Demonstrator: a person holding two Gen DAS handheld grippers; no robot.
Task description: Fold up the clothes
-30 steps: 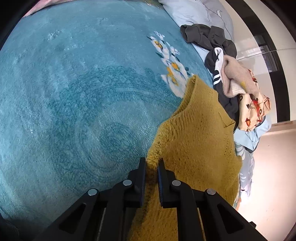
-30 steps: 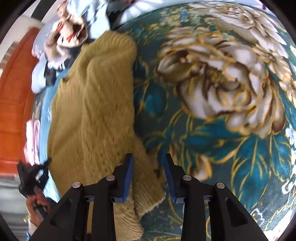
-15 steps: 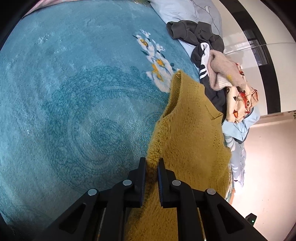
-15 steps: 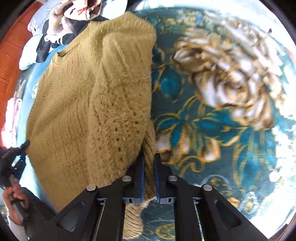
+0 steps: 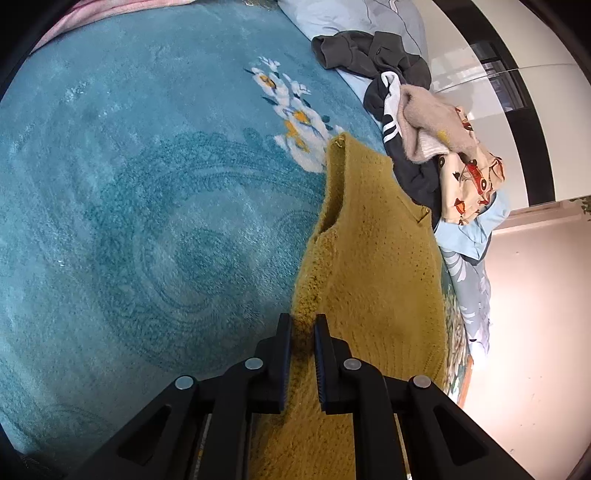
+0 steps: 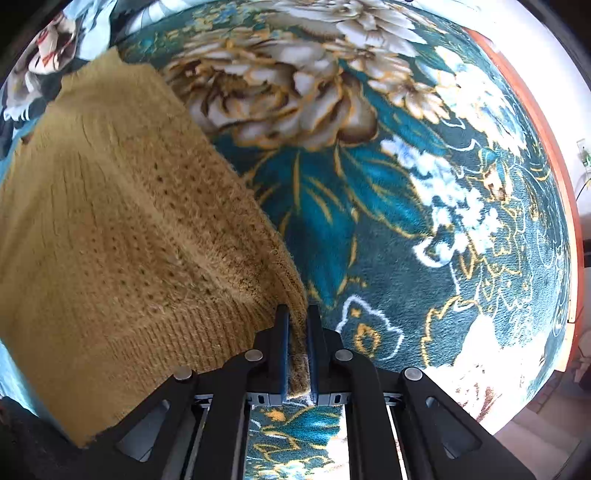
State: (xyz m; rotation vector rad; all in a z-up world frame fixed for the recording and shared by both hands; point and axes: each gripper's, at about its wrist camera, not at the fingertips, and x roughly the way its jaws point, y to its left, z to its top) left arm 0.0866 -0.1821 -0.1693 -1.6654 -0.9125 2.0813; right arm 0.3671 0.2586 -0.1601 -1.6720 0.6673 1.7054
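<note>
A mustard yellow knitted sweater (image 5: 373,266) lies on a teal bedspread (image 5: 147,206), stretching from near the camera toward a clothes pile. My left gripper (image 5: 303,325) is shut on the sweater's near left edge. In the right wrist view the same sweater (image 6: 110,236) fills the left half, lifted and draped. My right gripper (image 6: 297,314) is shut on its ribbed hem corner, which runs back between the jaws, above the flowered blanket (image 6: 406,206).
A pile of loose clothes (image 5: 436,147) lies beyond the sweater: a dark grey garment (image 5: 365,51), a beige fleece and a cartoon-print piece. A pillow (image 5: 354,18) sits at the far edge. The bed's orange wooden edge (image 6: 546,147) borders the blanket on the right.
My right gripper closed on the sweater's hem corner and carried it sideways, lifting and spreading the knit over the flowered blanket. The left gripper kept its grip and only turned slightly.
</note>
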